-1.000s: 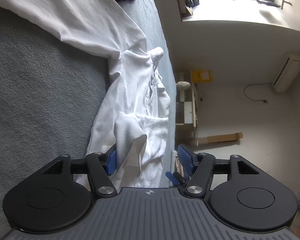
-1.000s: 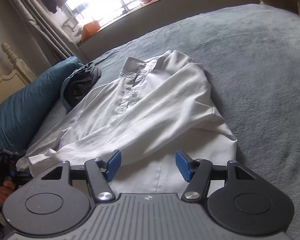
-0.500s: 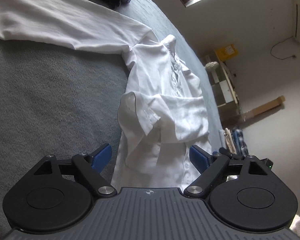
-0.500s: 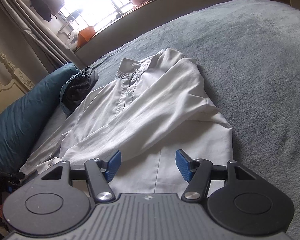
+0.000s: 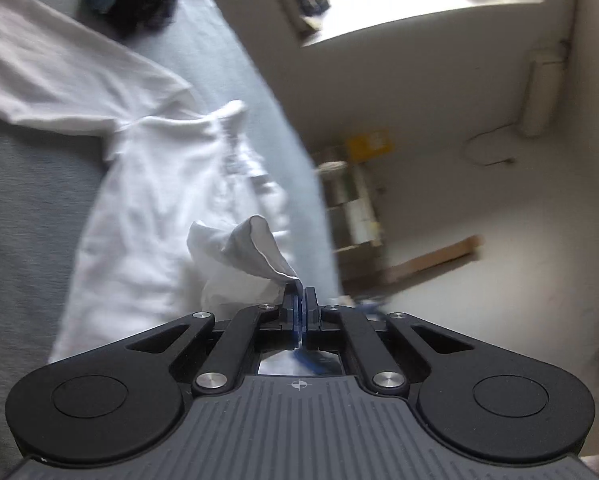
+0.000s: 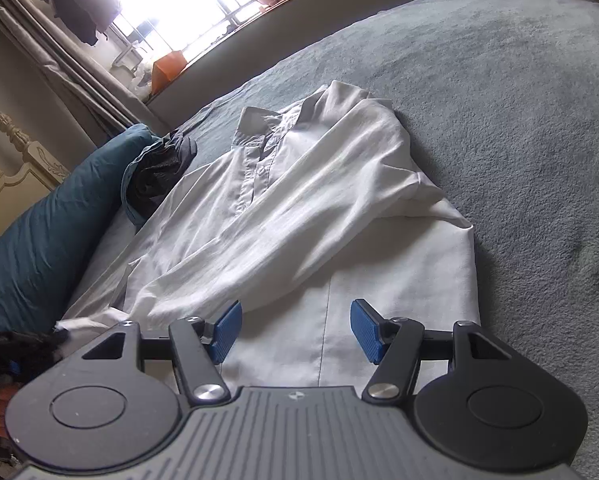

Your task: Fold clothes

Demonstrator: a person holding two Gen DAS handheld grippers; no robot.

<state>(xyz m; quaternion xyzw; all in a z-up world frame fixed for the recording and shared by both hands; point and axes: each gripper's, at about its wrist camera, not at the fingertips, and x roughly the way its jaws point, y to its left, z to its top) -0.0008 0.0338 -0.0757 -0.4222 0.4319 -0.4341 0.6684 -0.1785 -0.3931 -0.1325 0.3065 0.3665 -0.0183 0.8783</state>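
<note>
Since the left hand-held gripper (image 5: 300, 292) just snapped shut pinching a cuff (image 5: 255, 248) of the shirt (image 6: 299, 208), which looks light and floppy, grab hems or cuffs; right hand-held gripper (image 6: 295, 330) hangs spread, lower frame.

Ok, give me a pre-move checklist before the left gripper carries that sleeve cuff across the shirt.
1. Left gripper shut on the sleeve cuff; its jaws have just been closing: ok.
2. Cuff lifted off the white shirt: ok.
3. Right gripper open, holding nothing, over the shirt's hem: ok.
4. Other sleeve already folded across the front: ok.
5. Grey bedspread bare beside the shirt: ok.
6. How deep the cuff sits between the pads: cannot tell.
</note>
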